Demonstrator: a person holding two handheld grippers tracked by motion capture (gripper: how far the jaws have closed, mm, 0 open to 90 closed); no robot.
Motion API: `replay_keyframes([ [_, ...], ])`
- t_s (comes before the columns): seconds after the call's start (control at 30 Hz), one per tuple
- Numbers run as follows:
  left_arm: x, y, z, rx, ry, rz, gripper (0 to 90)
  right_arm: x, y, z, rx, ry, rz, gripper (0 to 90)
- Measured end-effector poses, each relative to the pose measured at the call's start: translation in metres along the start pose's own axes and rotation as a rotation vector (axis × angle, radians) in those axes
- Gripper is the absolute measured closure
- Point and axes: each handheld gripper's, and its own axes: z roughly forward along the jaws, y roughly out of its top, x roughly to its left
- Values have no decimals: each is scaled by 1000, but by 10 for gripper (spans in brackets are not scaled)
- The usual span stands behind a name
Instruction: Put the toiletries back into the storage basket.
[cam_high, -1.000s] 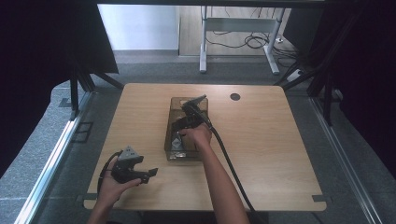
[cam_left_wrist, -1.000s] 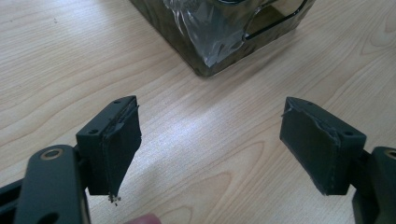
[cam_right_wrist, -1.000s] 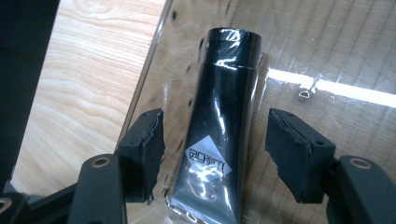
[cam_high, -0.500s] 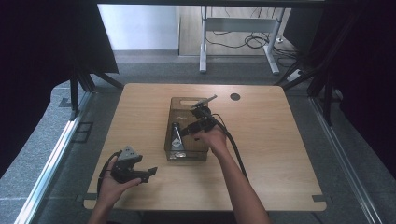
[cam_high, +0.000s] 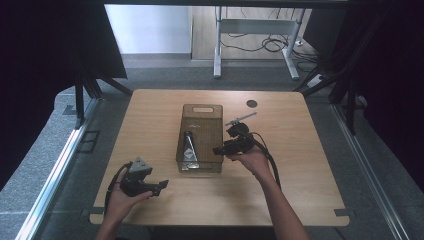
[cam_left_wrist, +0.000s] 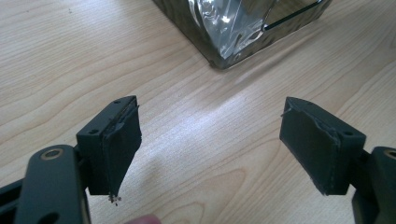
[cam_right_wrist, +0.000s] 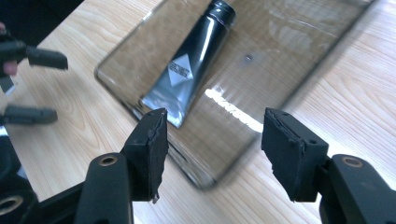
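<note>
In the bin (cam_high: 199, 111) a tube (cam_high: 188, 147) is laid; beside it the right gripper (cam_high: 223, 148) is held, jaws spread, apparently empty, slightly closing; left gripper (cam_high: 161, 185) spread.

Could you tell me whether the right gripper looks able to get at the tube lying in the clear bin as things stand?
Probably yes: the right gripper hangs open beside the clear bin, whose top is open, with nothing over the tube.

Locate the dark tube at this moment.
In the high view, the dark tube lies inside the clear bin at mid-table, in its near half with the cap pointing away, just left of the right hand-held gripper.
</note>
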Motion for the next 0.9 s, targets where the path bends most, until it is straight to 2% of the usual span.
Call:
replay_keyframes([
  [0.13, -1, 0, 2, 6, 9, 3, 209, -8, -19, -11, -30, 3, -12, 412],
  [0.37, 0, -2, 3, 9, 29, 2, 209, -28, -57, -23, -69, 10, 0, 418],
  [0.5, 0, -2, 3, 6, 35, 3, 209, -38, -78, -30, -122, -24, 15, 447],
  [0.6, 0, -2, 2, 3, 38, 9, 210, -48, -93, -35, -139, -28, 32, 446],
  [0.8, 1, -3, 2, 12, 43, 3, 210, -58, -111, -37, -185, 2, 68, 442],
  [0.9, 1, -3, 2, 11, 43, 1, 209, -57, -111, -37, -174, -27, 45, 428],
])
